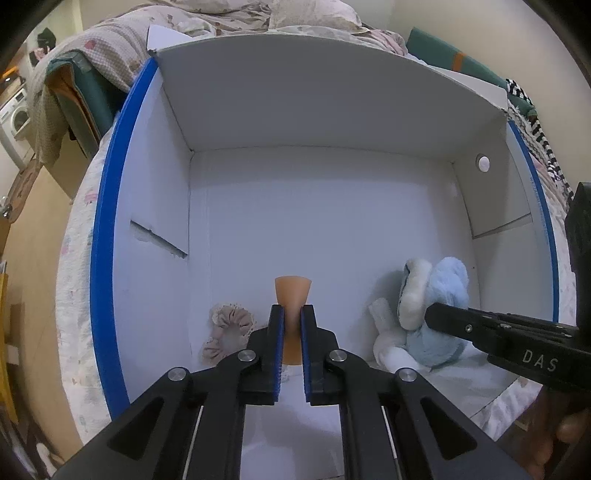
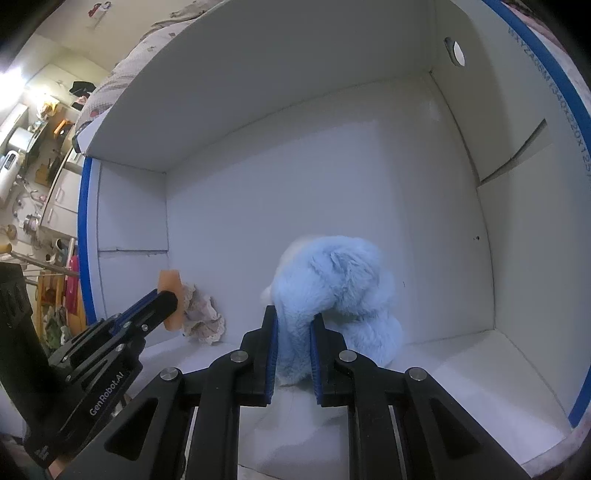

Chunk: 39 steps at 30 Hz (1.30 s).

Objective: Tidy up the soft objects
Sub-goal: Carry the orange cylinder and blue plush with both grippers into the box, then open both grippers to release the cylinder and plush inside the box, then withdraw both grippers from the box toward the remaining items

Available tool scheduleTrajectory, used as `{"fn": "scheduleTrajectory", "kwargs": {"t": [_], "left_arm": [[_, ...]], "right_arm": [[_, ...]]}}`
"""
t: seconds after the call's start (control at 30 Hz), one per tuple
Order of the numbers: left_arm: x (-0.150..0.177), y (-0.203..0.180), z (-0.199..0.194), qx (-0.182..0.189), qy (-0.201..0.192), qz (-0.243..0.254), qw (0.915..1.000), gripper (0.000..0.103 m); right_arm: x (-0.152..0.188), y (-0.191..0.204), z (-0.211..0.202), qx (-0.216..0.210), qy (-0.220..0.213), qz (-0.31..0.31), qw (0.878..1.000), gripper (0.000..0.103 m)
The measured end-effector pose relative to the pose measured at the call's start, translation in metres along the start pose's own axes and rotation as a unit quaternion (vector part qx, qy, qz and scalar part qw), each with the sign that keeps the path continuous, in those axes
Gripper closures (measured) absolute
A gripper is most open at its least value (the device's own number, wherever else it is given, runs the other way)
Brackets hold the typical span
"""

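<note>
A white cardboard box (image 1: 314, 110) with blue-edged rims sits open on a bed (image 1: 74, 295) covered in a pale floral quilt, and both tools reach down into it. The left hand-held gripper (image 1: 291, 314) is clenched on a peach-coloured soft piece (image 1: 293, 291), whose flared top stands up past the blue pads while its lower part is pinched between them, above the box floor near the front wall. Just to the left of that piece, on the box floor, lies a pink frilly scrunchie (image 1: 229, 328), close to the left wall of the box. The right hand-held gripper (image 2: 293, 325) is grasping a light blue plush toy (image 2: 340, 280): a fold of its fur is squeezed between the pads, and the rest of the toy bulges beyond them, resting on the box floor towards the front right corner. In the left wrist view the toy shows a white muzzle and white limbs alongside the blue fur, and the right tool's black finger crosses in front of it. The toy and the scrunchie lie well apart, with the peach piece between them. Behind the box, rumpled bedding (image 1: 221, 22) is piled up.
</note>
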<state>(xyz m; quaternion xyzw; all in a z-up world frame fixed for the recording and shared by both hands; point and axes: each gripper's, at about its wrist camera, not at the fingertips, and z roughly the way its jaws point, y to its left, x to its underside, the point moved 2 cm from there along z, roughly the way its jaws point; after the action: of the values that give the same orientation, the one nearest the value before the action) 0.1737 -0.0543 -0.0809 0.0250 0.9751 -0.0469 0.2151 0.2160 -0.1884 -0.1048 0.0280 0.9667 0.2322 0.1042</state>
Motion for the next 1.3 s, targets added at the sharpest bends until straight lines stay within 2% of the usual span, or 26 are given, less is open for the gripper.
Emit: {"fn": "scheduleTrajectory", "kwargs": {"t": [0.1, 0.27, 0.3, 0.33, 0.37, 0.4, 0.43, 0.5, 0.53, 0.63, 1.03, 1.23, 1.3], "left_arm": [[0.002, 0.001, 0.0, -0.001, 0.003, 0.0, 1.0, 0.092], [-0.001, -0.001, -0.002, -0.009, -0.003, 0.006, 0.9999, 0.085], [-0.001, -0.002, -0.002, -0.01, -0.004, 0.007, 0.9999, 0.083], [-0.001, -0.002, -0.003, -0.01, -0.005, 0.008, 0.9999, 0.08], [-0.002, -0.003, -0.005, -0.008, -0.007, 0.008, 0.9999, 0.077], [-0.002, -0.003, -0.006, -0.007, -0.008, 0.008, 0.9999, 0.07], [-0.002, -0.002, -0.007, -0.006, -0.01, 0.007, 0.9999, 0.058], [-0.003, -0.001, -0.011, -0.007, -0.019, 0.005, 0.9998, 0.047], [-0.004, -0.001, -0.013, -0.008, -0.023, 0.005, 0.9997, 0.046], [-0.005, 0.001, -0.019, -0.01, -0.034, 0.004, 0.9994, 0.046], [-0.003, 0.002, -0.023, -0.023, -0.036, 0.004, 0.9991, 0.046], [0.0, 0.006, -0.039, -0.028, -0.051, -0.006, 0.9983, 0.046], [0.003, 0.009, -0.048, -0.04, -0.061, -0.01, 0.9972, 0.045]], "right_arm": [[0.0, -0.001, 0.001, 0.002, 0.003, 0.001, 1.0, 0.085], [-0.004, 0.0, 0.003, 0.002, 0.001, 0.008, 1.0, 0.076], [-0.004, 0.0, 0.004, 0.005, 0.0, 0.008, 1.0, 0.065], [-0.004, 0.0, 0.002, 0.011, -0.003, 0.007, 1.0, 0.039], [-0.004, 0.001, 0.0, 0.018, -0.01, 0.005, 1.0, 0.029], [-0.005, 0.002, -0.002, 0.023, -0.021, 0.002, 1.0, 0.024], [-0.005, 0.003, -0.004, 0.025, -0.028, -0.001, 0.999, 0.024], [-0.006, 0.005, -0.007, 0.026, -0.035, -0.009, 0.999, 0.024], [-0.007, 0.004, -0.008, 0.031, -0.039, -0.009, 0.999, 0.024], [-0.007, 0.003, -0.008, 0.033, -0.041, -0.005, 0.999, 0.024], [-0.006, 0.008, -0.009, 0.038, -0.04, -0.016, 0.998, 0.024], [-0.002, 0.01, -0.017, 0.038, -0.057, -0.009, 0.998, 0.024], [0.001, 0.014, -0.021, 0.052, -0.063, -0.025, 0.996, 0.024]]}}
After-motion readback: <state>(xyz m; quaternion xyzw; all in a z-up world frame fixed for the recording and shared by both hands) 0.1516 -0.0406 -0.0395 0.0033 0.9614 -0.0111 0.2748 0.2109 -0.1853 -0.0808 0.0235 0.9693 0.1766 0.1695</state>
